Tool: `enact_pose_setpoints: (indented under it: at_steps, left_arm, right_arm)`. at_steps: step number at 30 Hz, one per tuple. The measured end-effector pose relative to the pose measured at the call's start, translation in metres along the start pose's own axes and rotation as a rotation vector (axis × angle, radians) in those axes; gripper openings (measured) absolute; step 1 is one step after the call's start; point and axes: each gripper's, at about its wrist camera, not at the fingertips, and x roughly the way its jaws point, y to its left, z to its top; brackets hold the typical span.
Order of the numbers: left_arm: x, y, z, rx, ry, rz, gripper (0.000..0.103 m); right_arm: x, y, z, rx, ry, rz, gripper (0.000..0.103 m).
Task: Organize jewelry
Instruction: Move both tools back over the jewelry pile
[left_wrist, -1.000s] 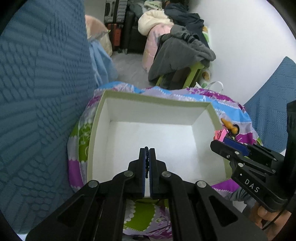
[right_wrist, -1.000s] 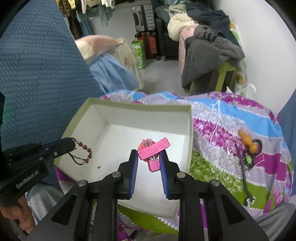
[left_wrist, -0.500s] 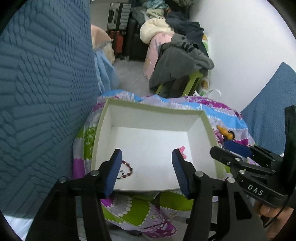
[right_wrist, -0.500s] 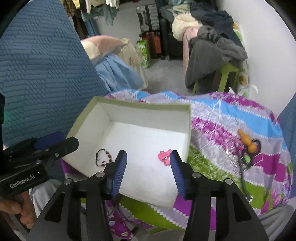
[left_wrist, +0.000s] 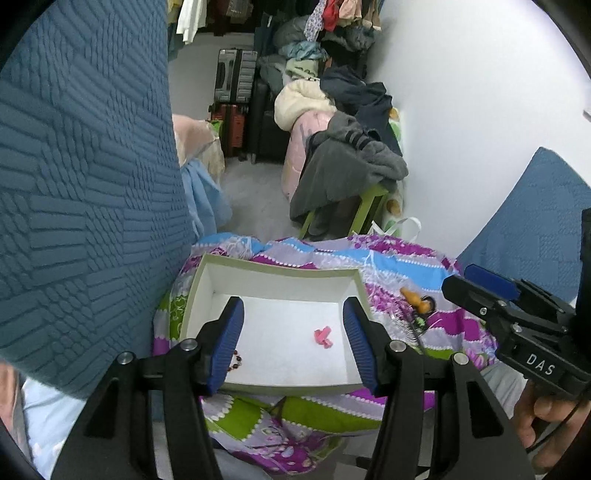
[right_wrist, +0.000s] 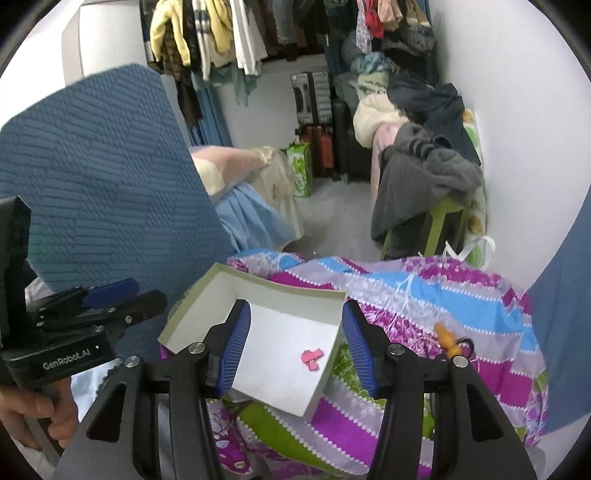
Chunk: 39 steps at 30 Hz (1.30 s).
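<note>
A white box with a green rim (left_wrist: 280, 272) (right_wrist: 280, 286) sits on a colourful patterned cloth. A pink hair clip (left_wrist: 323, 336) (right_wrist: 311, 358) lies on the box floor towards its right side. A dark red bead bracelet (left_wrist: 236, 362) lies at the box's left front, partly hidden behind my left finger. My left gripper (left_wrist: 293, 345) is open and empty, held well above the box's front edge. My right gripper (right_wrist: 297, 347) is open and empty, above the box's front right. Each gripper shows at the edge of the other's view.
An orange piece and dark hair accessories (left_wrist: 417, 306) (right_wrist: 448, 341) lie on the cloth (right_wrist: 424, 295) right of the box. A blue quilted cushion (left_wrist: 85, 184) stands at the left. A green stool piled with clothes (right_wrist: 424, 184) and suitcases stand beyond.
Both grippers opened and let go: the bracelet and the pink clip dropped into the box. Both grippers then rose and pulled back from the box.
</note>
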Motion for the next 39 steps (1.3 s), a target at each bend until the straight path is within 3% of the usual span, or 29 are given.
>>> enact_pose_setpoints:
  at_steps: [12,39]
  left_arm:
    - [-0.036,-0.045,0.004,0.016,-0.071,-0.022,0.057]
    - [0.012,-0.134,-0.022,0.07,-0.011,-0.112,0.057]
  right_arm:
    - [-0.054,-0.028,-0.004,-0.013,-0.084,-0.059,0.051]
    - [-0.08,-0.133,-0.078,0.079,-0.069,-0.218,0.051]
